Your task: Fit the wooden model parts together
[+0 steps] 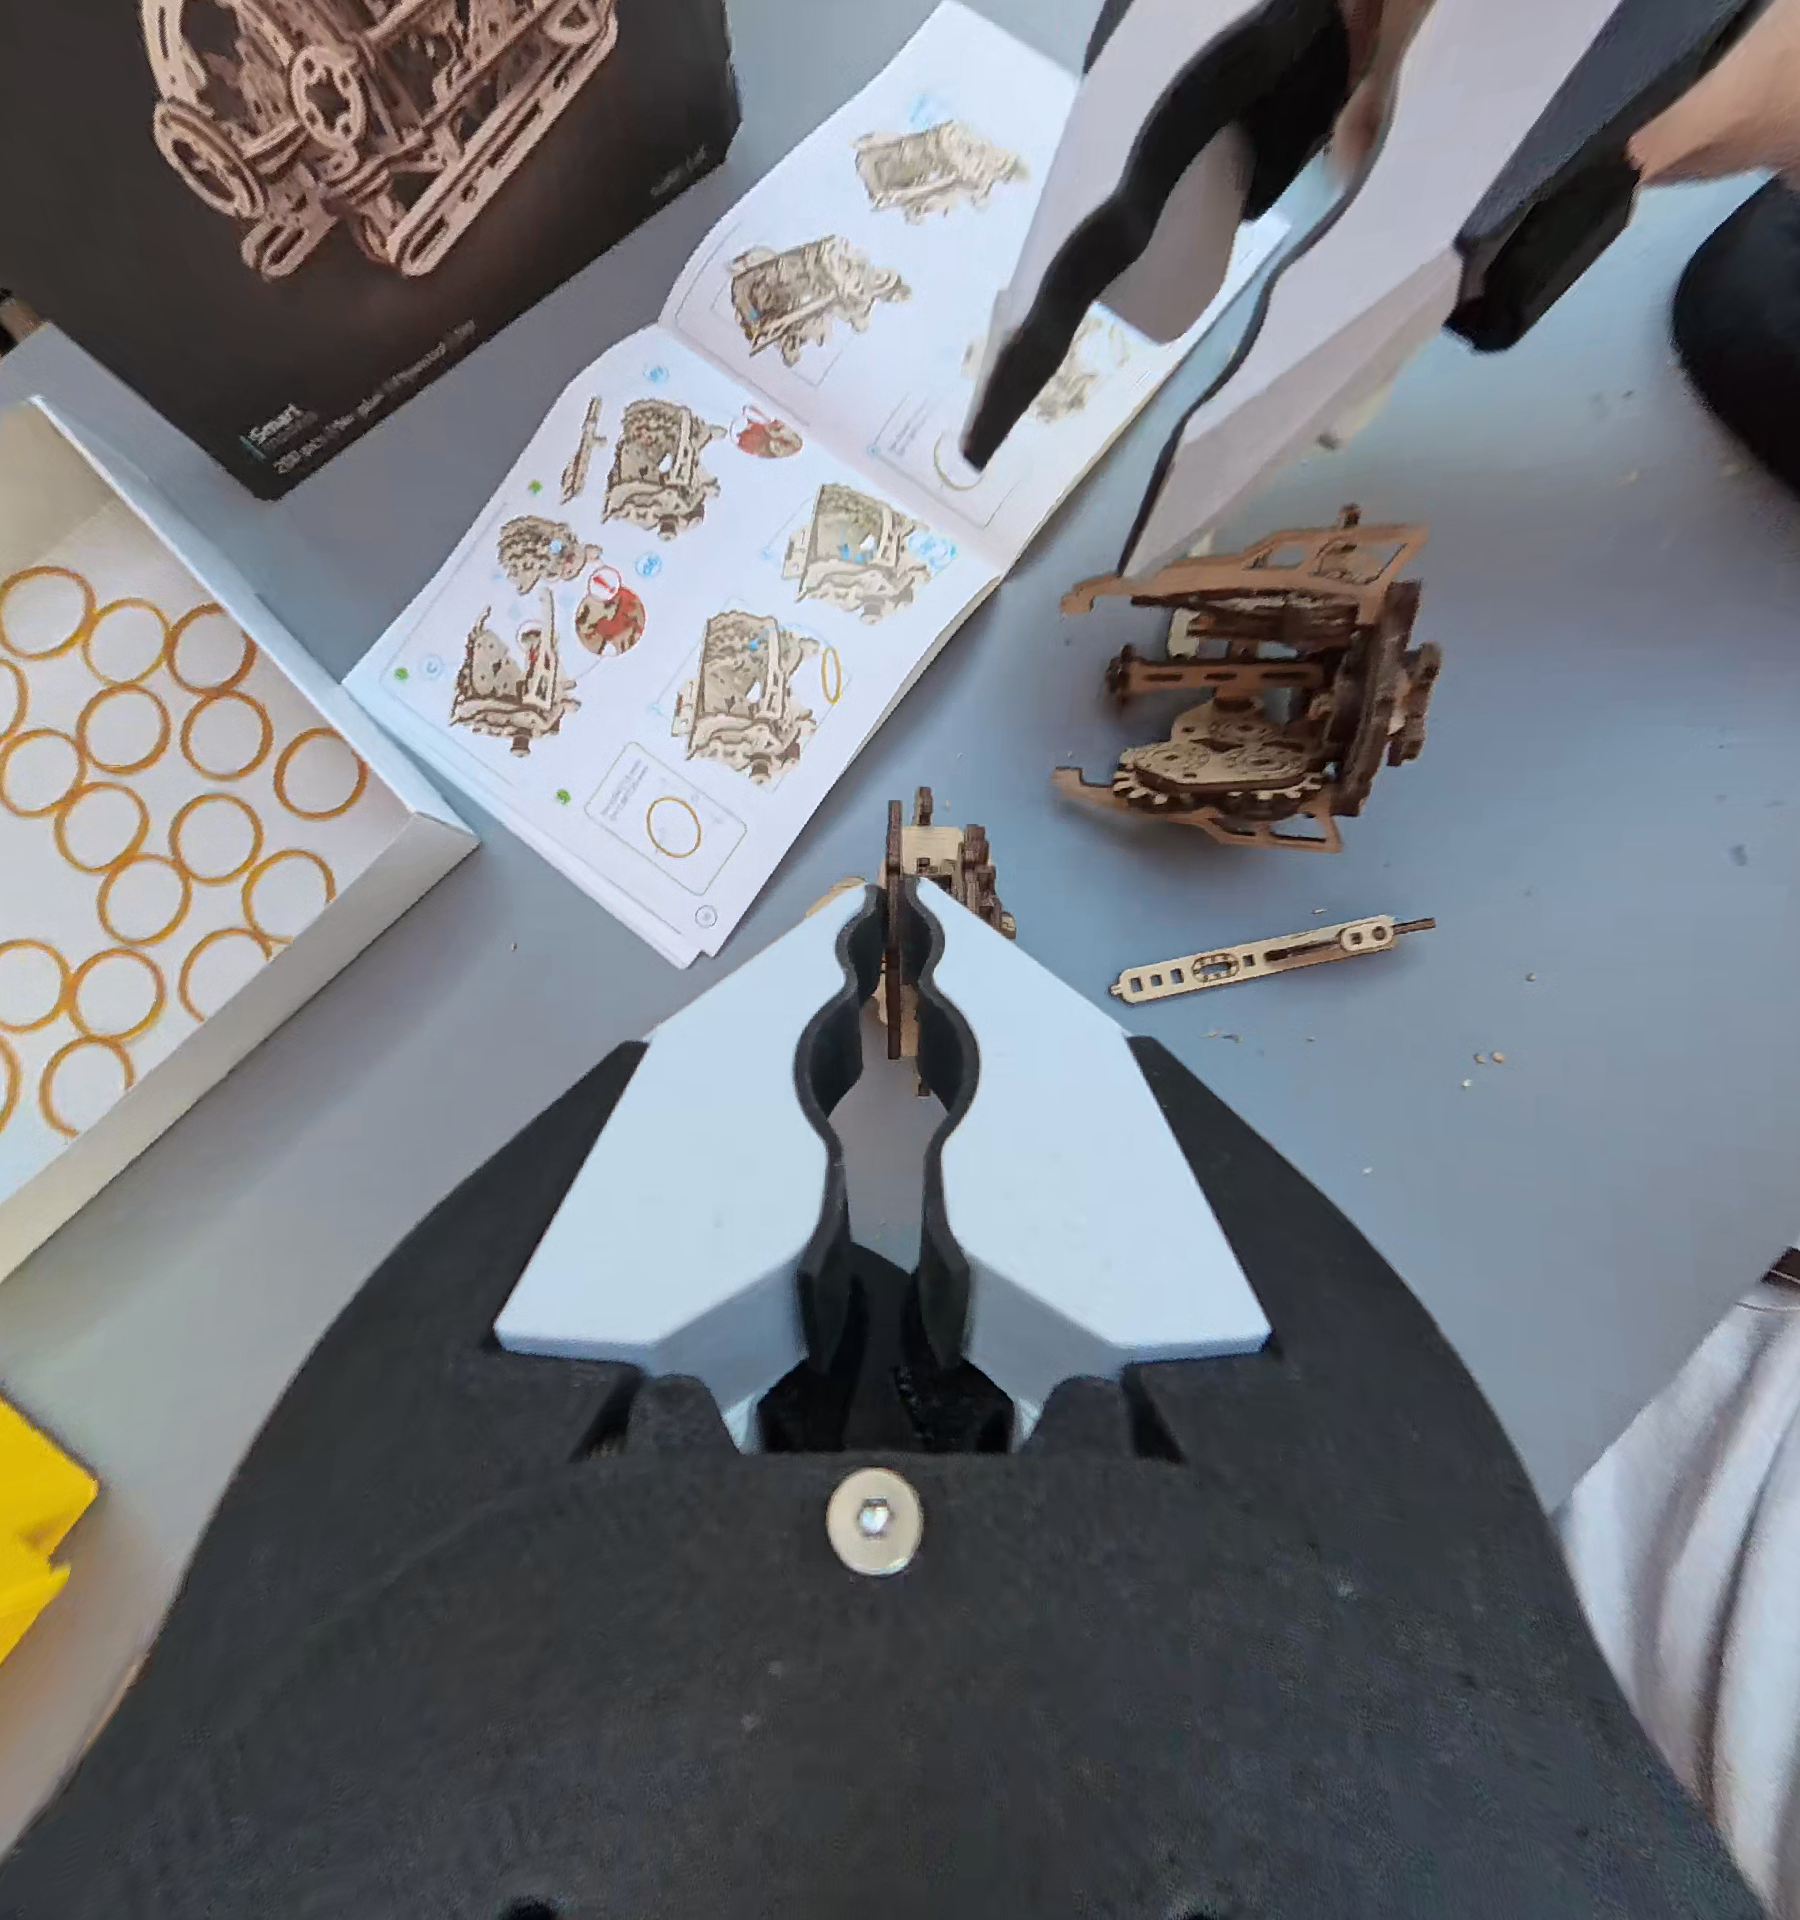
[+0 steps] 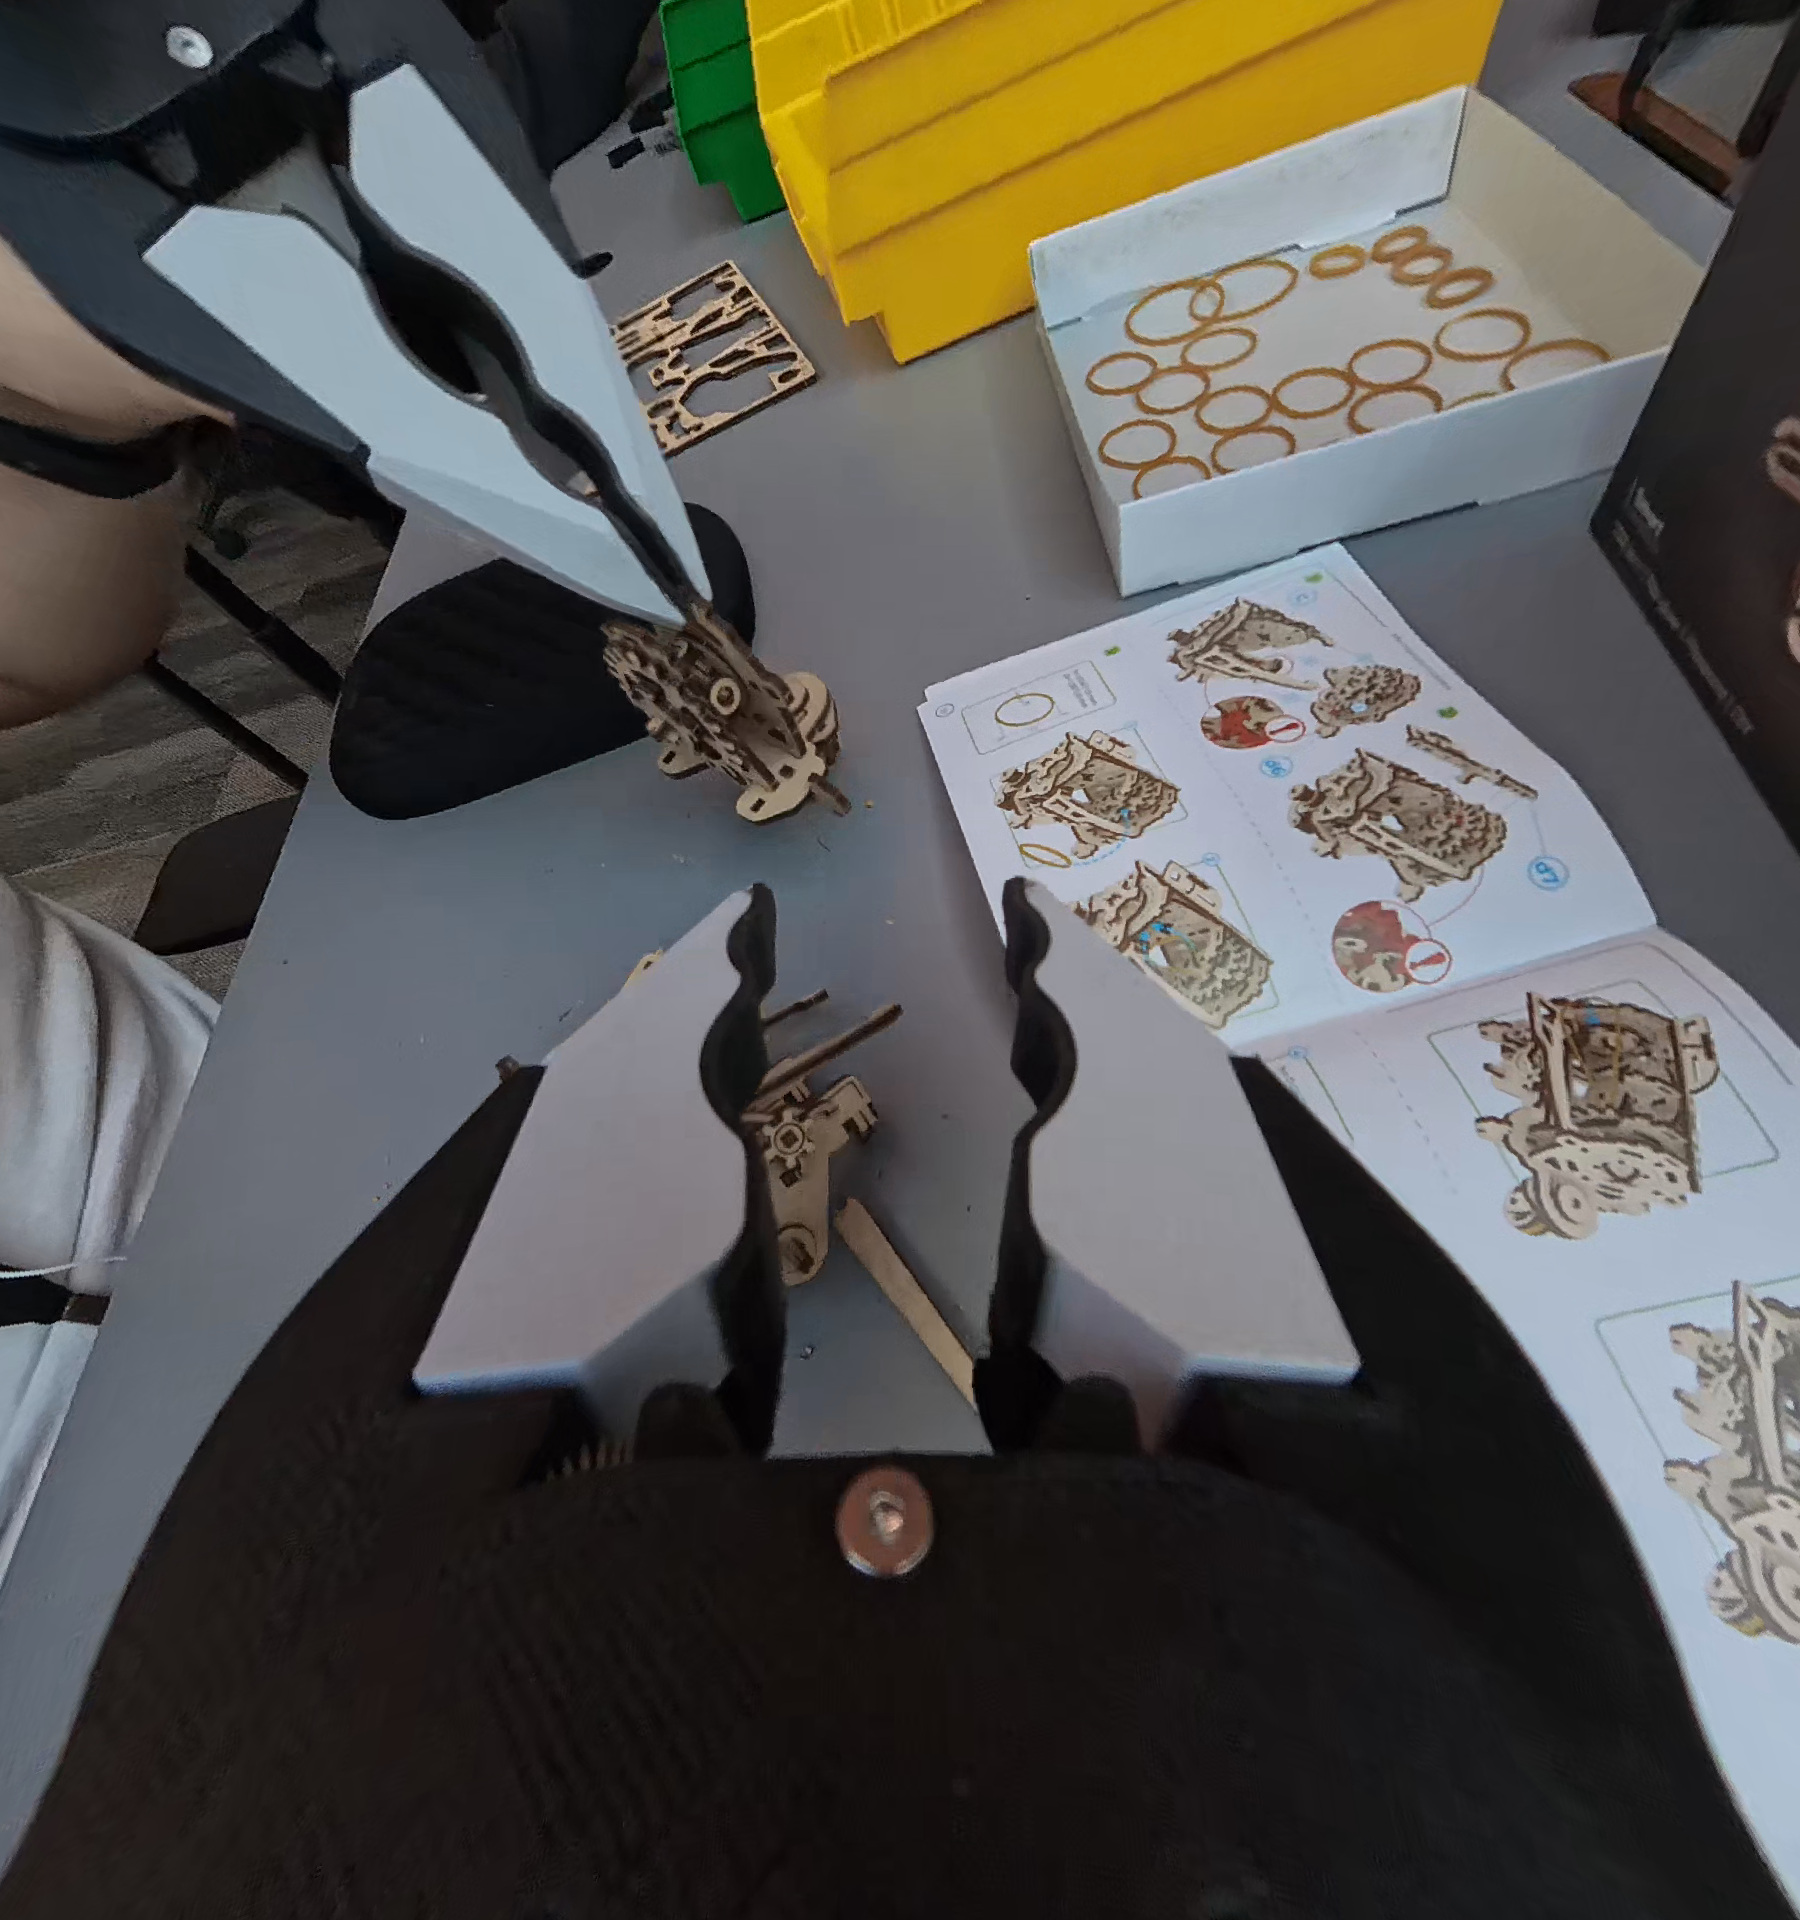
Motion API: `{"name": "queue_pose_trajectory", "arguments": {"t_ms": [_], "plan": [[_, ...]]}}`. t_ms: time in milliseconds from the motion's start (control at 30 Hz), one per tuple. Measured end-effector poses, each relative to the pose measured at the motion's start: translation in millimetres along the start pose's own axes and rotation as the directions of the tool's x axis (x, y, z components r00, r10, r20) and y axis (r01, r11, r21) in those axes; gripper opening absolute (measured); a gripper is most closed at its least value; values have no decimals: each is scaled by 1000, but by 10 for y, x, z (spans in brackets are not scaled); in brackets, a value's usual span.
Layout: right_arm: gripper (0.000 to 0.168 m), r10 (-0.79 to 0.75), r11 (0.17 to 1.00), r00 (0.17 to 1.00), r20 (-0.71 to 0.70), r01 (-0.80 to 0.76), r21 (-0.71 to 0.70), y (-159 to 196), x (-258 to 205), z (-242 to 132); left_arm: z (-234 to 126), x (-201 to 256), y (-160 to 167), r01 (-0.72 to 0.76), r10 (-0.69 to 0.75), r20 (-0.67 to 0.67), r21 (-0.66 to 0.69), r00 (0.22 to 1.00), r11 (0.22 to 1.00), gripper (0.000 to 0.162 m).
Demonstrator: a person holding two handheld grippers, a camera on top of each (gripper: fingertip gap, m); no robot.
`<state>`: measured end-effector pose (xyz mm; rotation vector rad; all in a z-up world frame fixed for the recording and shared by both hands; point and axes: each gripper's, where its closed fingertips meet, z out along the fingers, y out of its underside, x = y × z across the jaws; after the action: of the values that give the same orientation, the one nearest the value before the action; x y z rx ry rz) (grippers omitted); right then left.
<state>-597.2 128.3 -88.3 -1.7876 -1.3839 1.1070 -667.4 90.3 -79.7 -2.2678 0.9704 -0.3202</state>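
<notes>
Your left gripper (image 1: 891, 914) is closed down to a narrow slit on a small gear subassembly (image 2: 719, 717), pinching one thin plywood plate at its top edge; the right wrist view shows the piece hanging just above, or perhaps touching, the grey table (image 2: 875, 582). Your right gripper (image 2: 880, 925) stands wide open and holds nothing, hovering over the larger wooden frame assembly (image 1: 1260, 696), which lies tipped on its side on the table. A slotted wooden strip (image 1: 1270, 951) lies loose just beside it, between the two assemblies.

Treat all of this as light, stiff and brittle. The laser-cut plywood likely snaps at the thin tabs and gear teeth, so squeeze only as hard as you need. Take the frame by its flat outer side plates, across the solid edges, not across the gears or the projecting pegs. It probably slides easily on the smooth table, so brace it before you push parts together.

The instruction booklet (image 1: 730, 582) lies open beside you, with the white box of rubber bands (image 2: 1322, 384) beyond.
</notes>
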Motion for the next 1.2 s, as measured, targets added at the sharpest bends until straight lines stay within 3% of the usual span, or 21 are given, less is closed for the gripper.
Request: {"name": "queue_pose_trajectory", "arguments": {"t_ms": [200, 300, 500, 700, 833, 933, 1200], "plan": [[36, -192, 977, 981, -21, 193, 87, -135, -67, -119, 30, 12, -353, -11, 61, -252, 195, 966, 981, 0], [27, -109, 992, 988, -111, 115, 47, -36, 145, -227, 70, 70, -503, 21, 90, -380, 280, 921, 960, 0], [27, 351, 935, 935, -52, -354, -40, 258, 43, -273, 261, 36, -560, -9, 137, -385, 316, 913, 949, 0], [20, 575, 818, 815, 70, -569, -85, 301, 4, -141, 389, -9, -547, -66, 185, -336, 335, 924, 940, 0], [23, 633, 773, 769, 94, -620, -130, 223, -50, -91, 402, -31, -488, -52, 170, -325, 343, 930, 938, 0], [24, 576, 796, 815, -58, -576, -186, 288, 18, -67, 372, -18, -472, -30, 162, -341, 361, 926, 932, 0], [21, 497, 776, 841, -214, -541, -323, 407, -46, -27, 368, -44, -451, 5, 136, -355, 368, 925, 930, 0]]}}
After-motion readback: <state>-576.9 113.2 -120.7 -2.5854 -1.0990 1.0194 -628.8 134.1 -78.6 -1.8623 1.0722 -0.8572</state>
